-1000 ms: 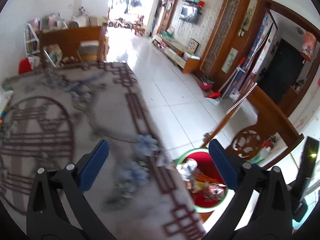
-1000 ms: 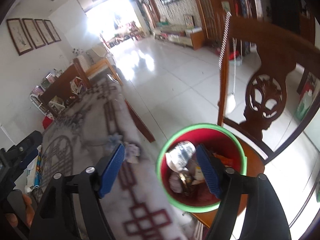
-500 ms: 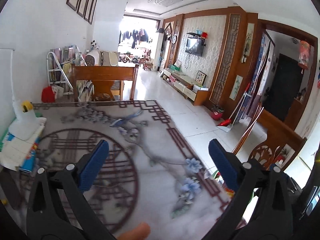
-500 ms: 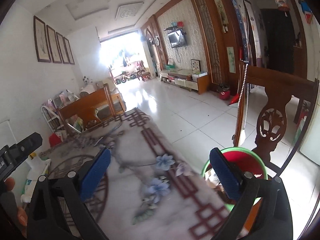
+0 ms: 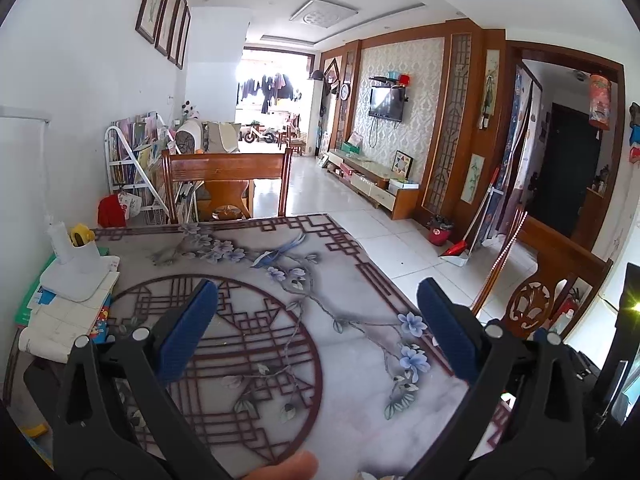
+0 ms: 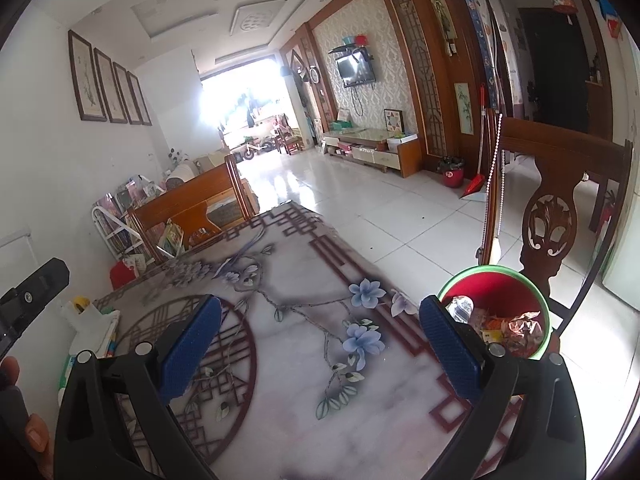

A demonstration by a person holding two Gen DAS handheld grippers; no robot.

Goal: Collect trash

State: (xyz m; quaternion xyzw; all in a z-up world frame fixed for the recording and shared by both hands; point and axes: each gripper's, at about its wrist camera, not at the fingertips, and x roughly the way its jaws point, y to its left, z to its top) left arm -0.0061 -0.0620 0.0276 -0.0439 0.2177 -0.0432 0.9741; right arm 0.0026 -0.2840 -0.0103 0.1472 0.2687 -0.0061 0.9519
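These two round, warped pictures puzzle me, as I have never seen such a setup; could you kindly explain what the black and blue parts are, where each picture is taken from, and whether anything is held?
No robot arm is here: a person carries a handheld gripper in each hand, and a wide-angle camera on each looks forward along its two blue-padded fingers. One picture comes from the left gripper, the other from the right gripper. Both stand open and hold nothing; the right one's jaws have just been opening, with nothing between them. Below them lies a table with a flower-and-lattice pattern. At its left edge sits a stack of papers and books with a white stand on top. Beside the table's right edge, on a wooden chair, is a red bin with a green rim, already holding wrappers and other trash.
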